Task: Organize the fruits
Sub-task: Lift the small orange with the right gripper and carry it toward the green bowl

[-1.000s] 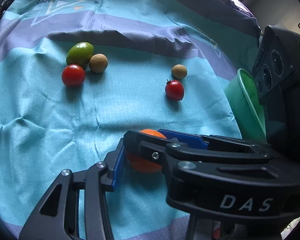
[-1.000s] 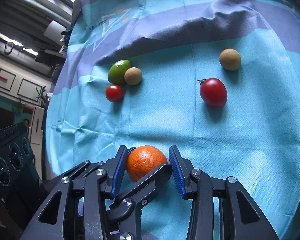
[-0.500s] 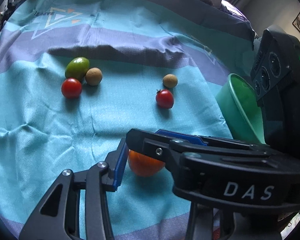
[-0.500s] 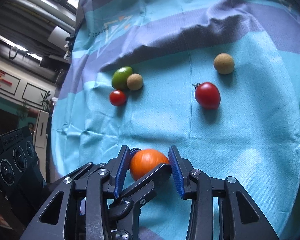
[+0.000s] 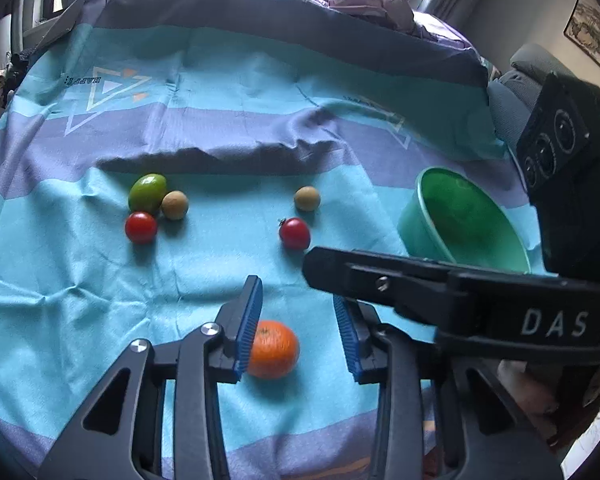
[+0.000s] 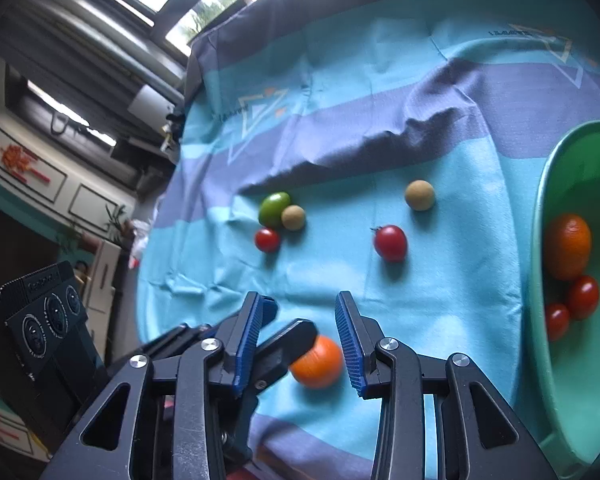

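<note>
Progress: partial. Green bowl [image 6: 580, 420] is already loaded with bowled orange [image 6: 568, 246] and two small tomatoes. Six fruits are left on cloth [image 5: 80, 300]: loose orange [image 5: 274, 350], near tomato [image 5: 295, 233], far tomato [image 5: 141, 227], two tan balls, green fruit [image 5: 147, 192]. Loose orange is seen lying on cloth between pads of both grippers, clamped by neither. Left gripper [image 5: 296, 292] jaws have just been opening; right gripper [image 6: 299, 298] is likewise held apart. Transfer to bowl is judged outstanding.
</note>
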A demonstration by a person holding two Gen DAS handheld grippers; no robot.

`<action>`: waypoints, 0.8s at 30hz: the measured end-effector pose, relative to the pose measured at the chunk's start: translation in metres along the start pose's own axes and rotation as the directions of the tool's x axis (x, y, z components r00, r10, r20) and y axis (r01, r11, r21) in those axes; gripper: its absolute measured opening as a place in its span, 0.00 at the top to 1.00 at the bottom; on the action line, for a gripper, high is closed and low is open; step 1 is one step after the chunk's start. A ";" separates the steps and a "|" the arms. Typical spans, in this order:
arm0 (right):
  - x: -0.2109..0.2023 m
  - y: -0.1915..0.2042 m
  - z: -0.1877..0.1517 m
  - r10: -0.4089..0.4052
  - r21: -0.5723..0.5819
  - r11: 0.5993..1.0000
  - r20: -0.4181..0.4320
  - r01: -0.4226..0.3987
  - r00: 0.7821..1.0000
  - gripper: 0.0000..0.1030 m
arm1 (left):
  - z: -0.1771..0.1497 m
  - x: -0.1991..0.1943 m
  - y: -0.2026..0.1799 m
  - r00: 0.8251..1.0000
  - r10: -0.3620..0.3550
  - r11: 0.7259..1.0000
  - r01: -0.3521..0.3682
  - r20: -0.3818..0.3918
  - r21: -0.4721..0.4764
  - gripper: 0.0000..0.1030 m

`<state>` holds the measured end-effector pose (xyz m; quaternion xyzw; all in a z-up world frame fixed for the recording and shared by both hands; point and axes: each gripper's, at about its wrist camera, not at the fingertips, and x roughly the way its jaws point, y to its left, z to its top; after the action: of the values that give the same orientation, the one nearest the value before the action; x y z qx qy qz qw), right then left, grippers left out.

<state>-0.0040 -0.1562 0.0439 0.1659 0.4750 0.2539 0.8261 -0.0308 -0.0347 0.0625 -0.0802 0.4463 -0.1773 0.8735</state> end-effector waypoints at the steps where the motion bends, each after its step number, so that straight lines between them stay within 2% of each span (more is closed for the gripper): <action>1: 0.001 0.000 -0.001 -0.010 -0.009 1.000 -0.012 0.010 1.000 0.61 | -0.003 0.001 0.003 1.000 0.000 1.000 0.000 -0.018 0.005 0.61; 6: 0.014 -0.007 0.000 -0.008 0.022 1.000 -0.033 0.009 0.999 0.60 | -0.017 0.014 0.022 0.997 0.042 0.999 -0.044 -0.061 -0.030 0.58; 11: 0.041 -0.010 -0.006 -0.026 0.037 0.999 -0.128 0.031 0.991 0.58 | -0.025 0.024 0.032 0.993 -0.045 0.997 0.038 -0.111 -0.065 0.55; 16: 0.059 -0.008 -0.014 -0.029 0.033 0.999 -0.207 0.036 0.978 0.58 | -0.030 0.026 0.027 0.991 -0.052 0.998 0.046 -0.126 -0.048 0.54; 19: 0.060 -0.006 -0.017 -0.070 0.010 0.997 -0.212 0.074 0.975 0.58 | -0.035 0.033 0.024 0.985 -0.069 0.997 0.061 -0.156 -0.053 0.55; 24: 0.065 -0.006 -0.023 -0.068 0.002 0.998 -0.246 0.070 0.967 0.58 | -0.036 0.036 0.021 0.986 -0.066 0.997 0.061 -0.155 -0.040 0.55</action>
<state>0.0049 -0.1233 -0.0158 0.1209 0.5803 0.2410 0.7685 -0.0359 -0.0287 0.0078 -0.0956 0.5138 -0.2029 0.8281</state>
